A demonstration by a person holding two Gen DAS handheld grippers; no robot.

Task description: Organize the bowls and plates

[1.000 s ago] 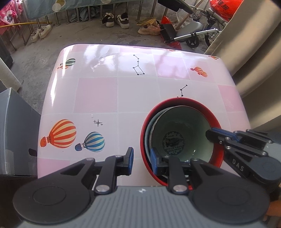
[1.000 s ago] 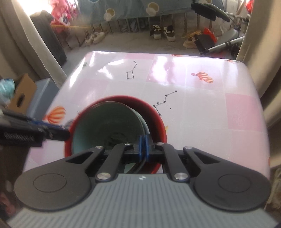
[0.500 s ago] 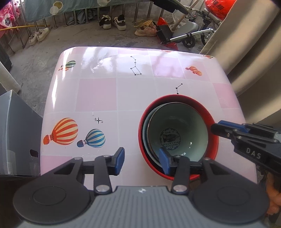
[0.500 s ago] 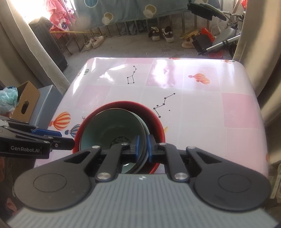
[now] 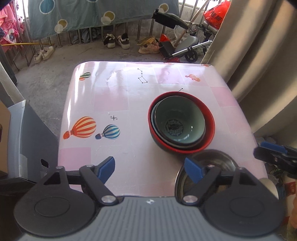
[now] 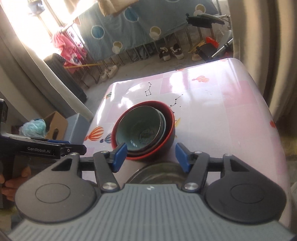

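Here the stacked bowls [image 5: 181,120] sit ahead of both wide-open, empty tongs [image 5: 150,168] [image 6: 151,154].

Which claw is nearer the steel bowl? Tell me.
Right, narrowly. The right claw hangs open directly over the steel bowl; the left claw is open, only its right finger above it.

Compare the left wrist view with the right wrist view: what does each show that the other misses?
Left only: the stroller and red bag beyond the table. Right only: a cardboard box and the GenRobot.AI lettering on the left gripper. Both: nested bowls inside the red bowl, the steel bowl nearer, open grippers.
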